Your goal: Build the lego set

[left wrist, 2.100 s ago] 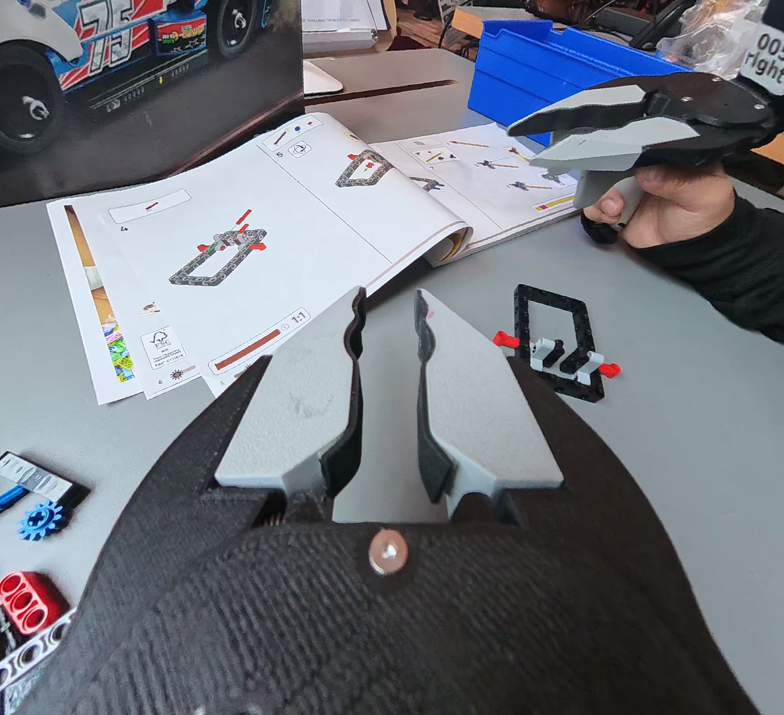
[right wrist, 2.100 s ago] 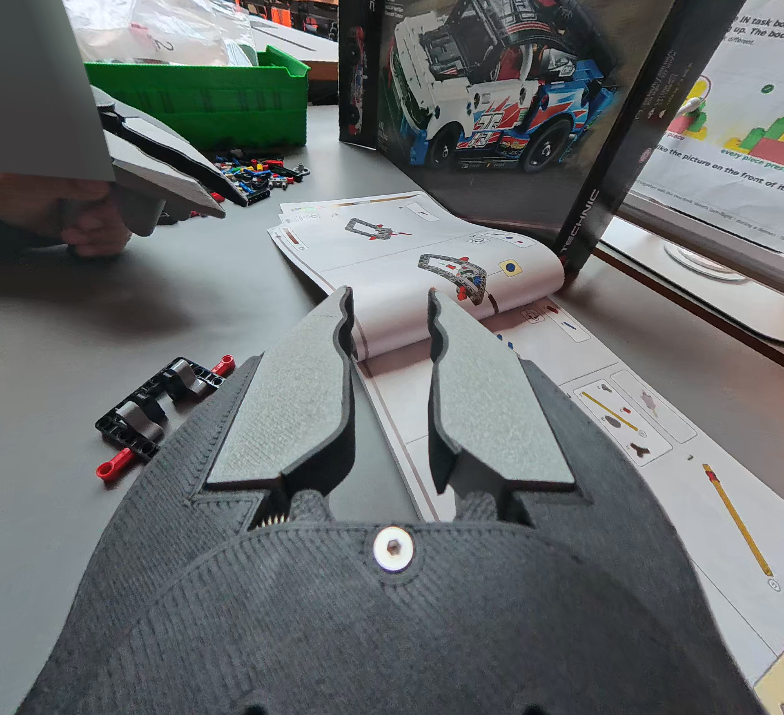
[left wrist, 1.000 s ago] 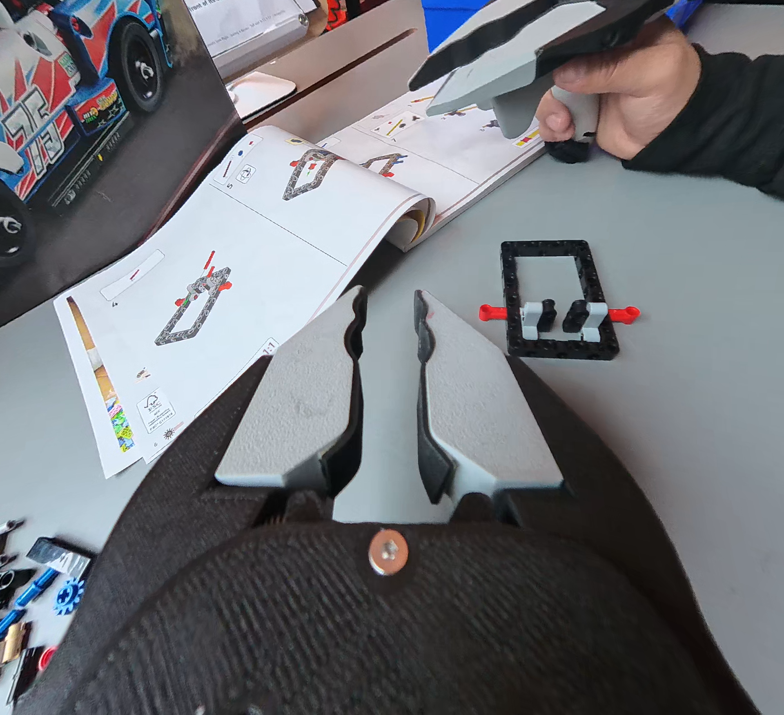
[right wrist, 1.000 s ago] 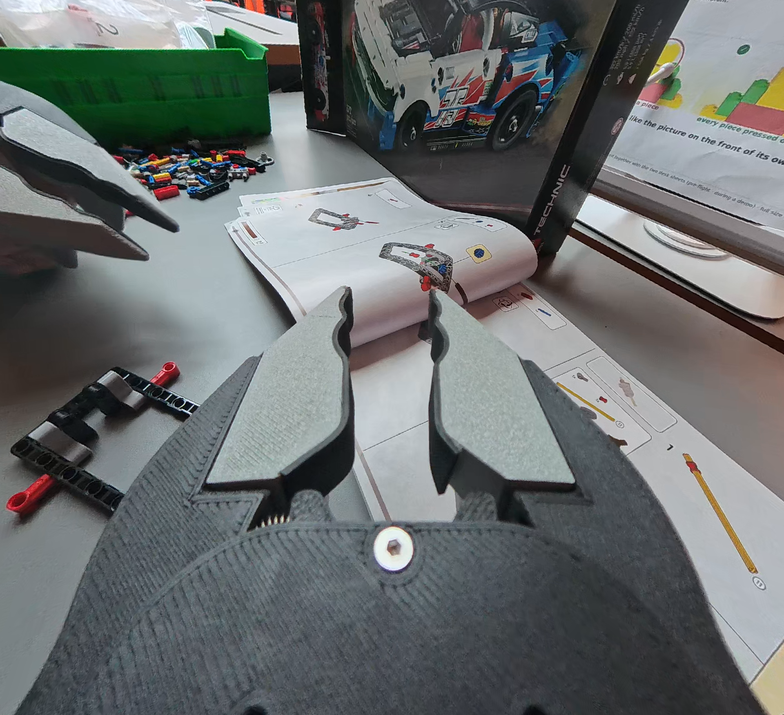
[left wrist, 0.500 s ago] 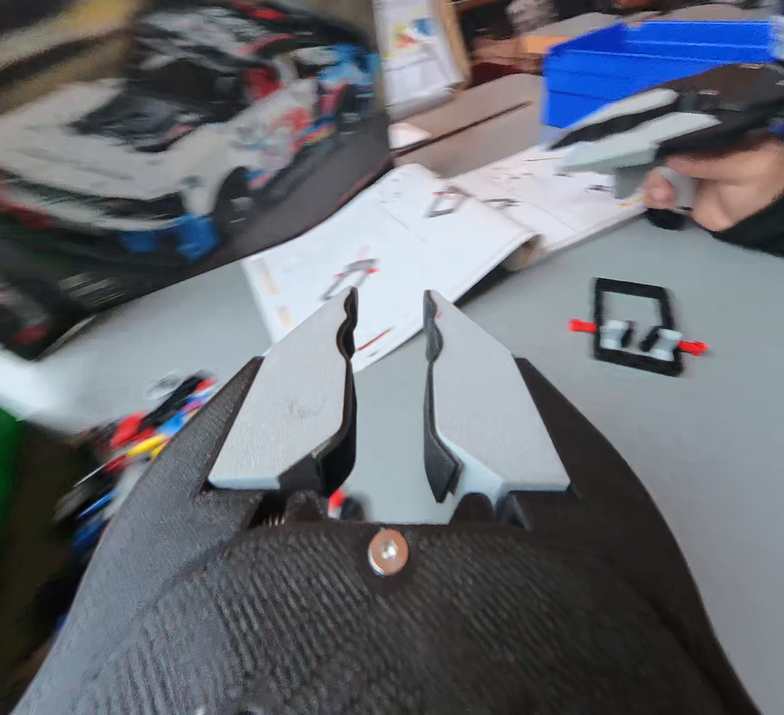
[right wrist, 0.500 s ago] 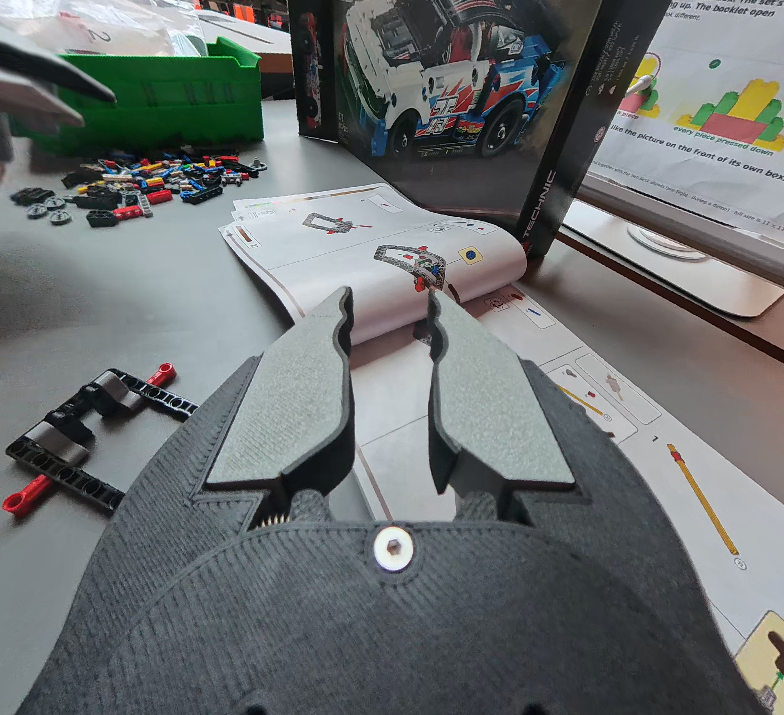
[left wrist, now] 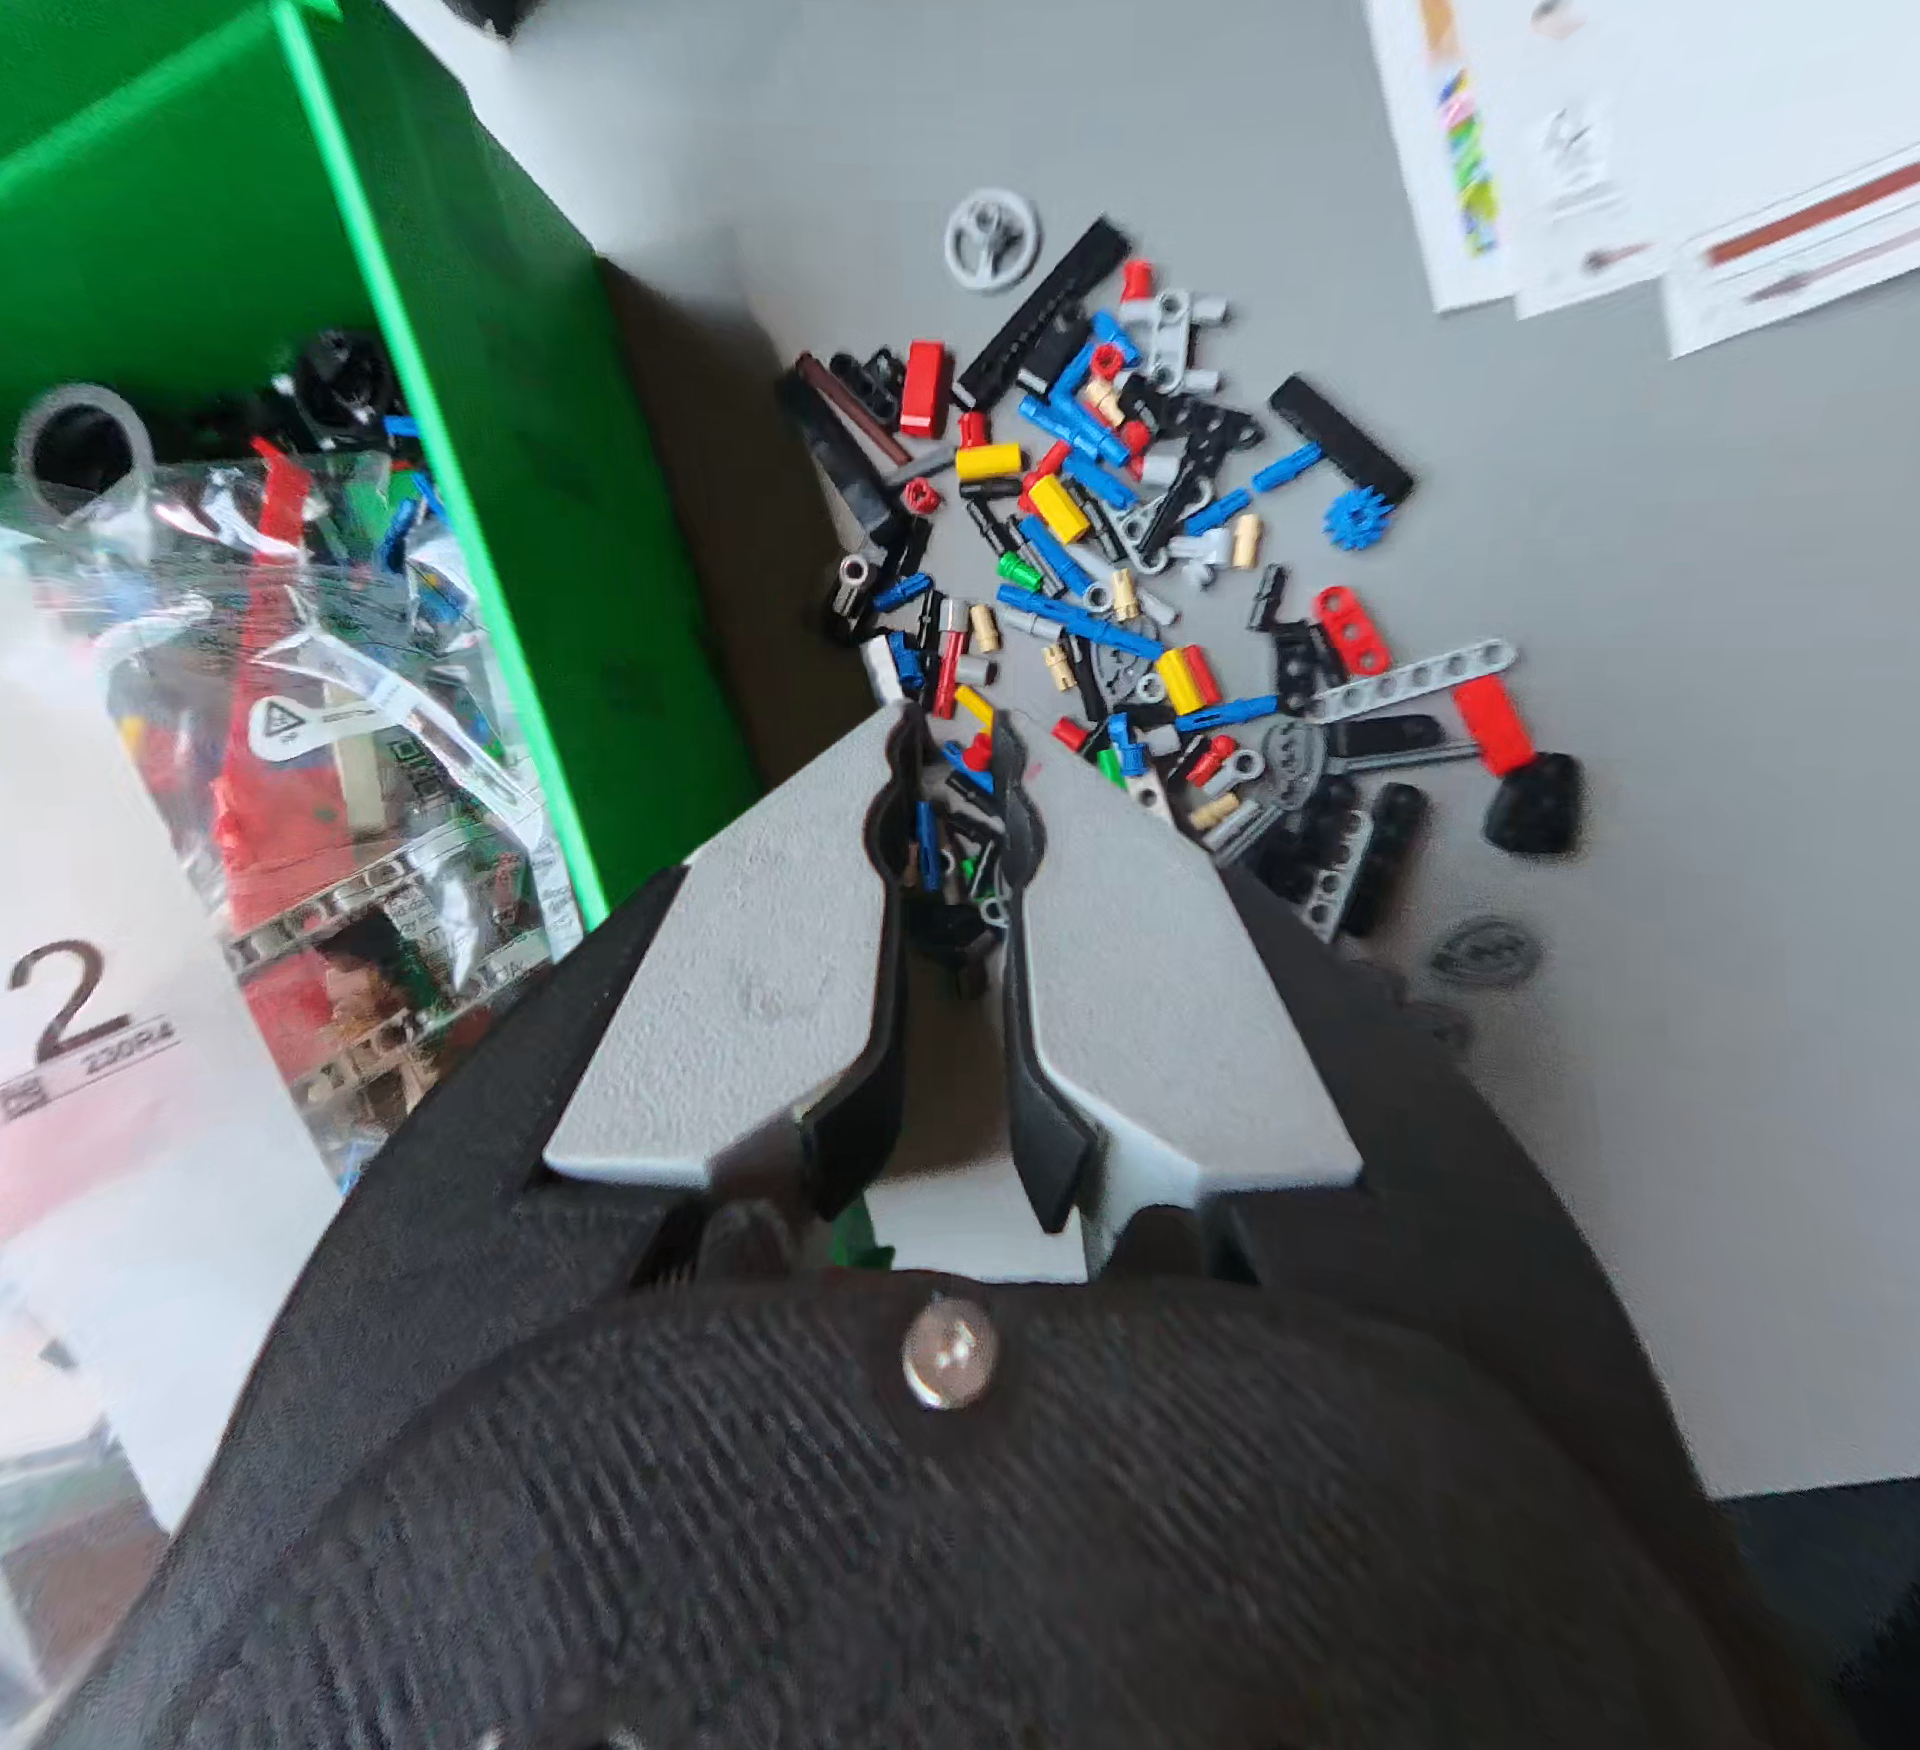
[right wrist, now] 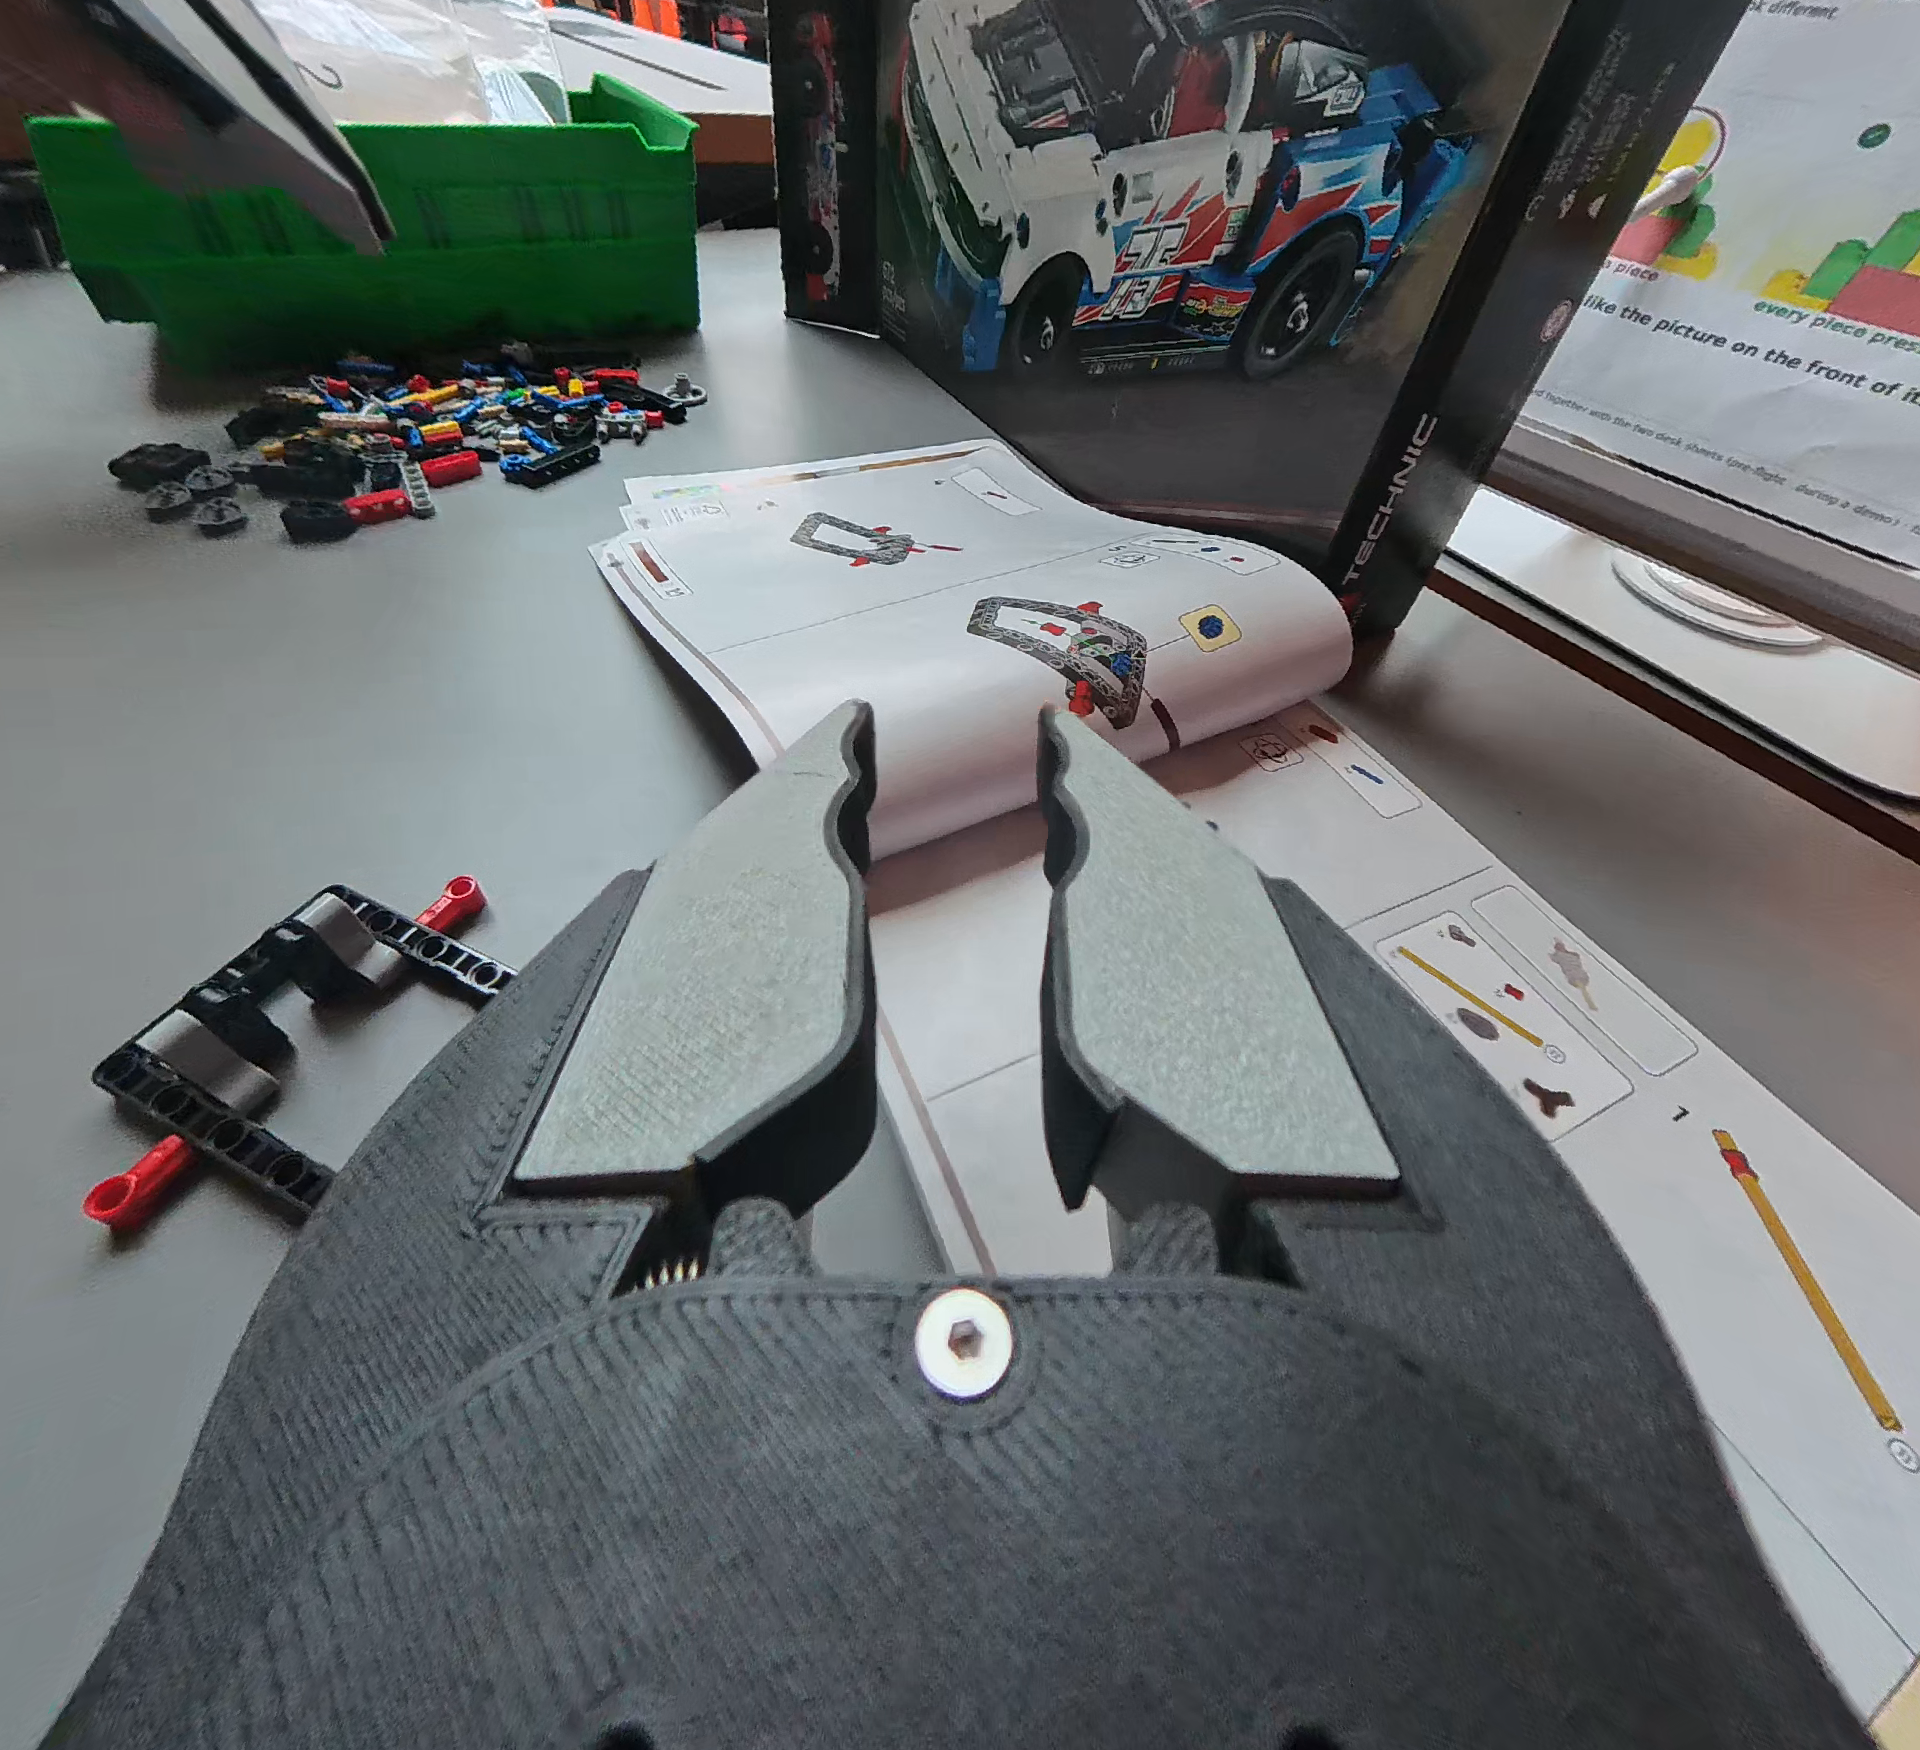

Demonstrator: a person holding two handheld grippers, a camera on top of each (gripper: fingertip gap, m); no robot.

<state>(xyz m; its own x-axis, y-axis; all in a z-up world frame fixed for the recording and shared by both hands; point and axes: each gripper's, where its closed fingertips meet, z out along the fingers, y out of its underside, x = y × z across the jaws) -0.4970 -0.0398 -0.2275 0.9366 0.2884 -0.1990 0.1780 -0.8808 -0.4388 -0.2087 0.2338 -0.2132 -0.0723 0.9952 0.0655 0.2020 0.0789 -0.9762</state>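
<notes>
A pile of small loose Lego parts (left wrist: 1132, 557) in several colours lies on the grey table beside a green bin (left wrist: 499, 412). My left gripper (left wrist: 951, 729) is open and empty, its tips hanging over the near edge of the pile. The pile also shows in the right wrist view (right wrist: 416, 433), with the left gripper (right wrist: 343, 214) high above it. A black rectangular frame with grey connectors and red axle pins (right wrist: 281, 1035) lies flat at the lower left. My right gripper (right wrist: 956, 729) is open and empty, held low over the open instruction booklet (right wrist: 935, 620).
The green bin holds clear bags of parts (left wrist: 312, 713). The tall black set box with a race car picture (right wrist: 1195, 173) stands behind the booklet. A white sign on a stand (right wrist: 1787, 266) is at the right. Booklet pages (left wrist: 1662, 69) lie right of the pile. The tips of one gripper are about 40 centimeters away from the tips of the other.
My left gripper has swung left from the frame and booklet and now points down over the parts pile beside the green bin. My right gripper has barely moved and stays open.
</notes>
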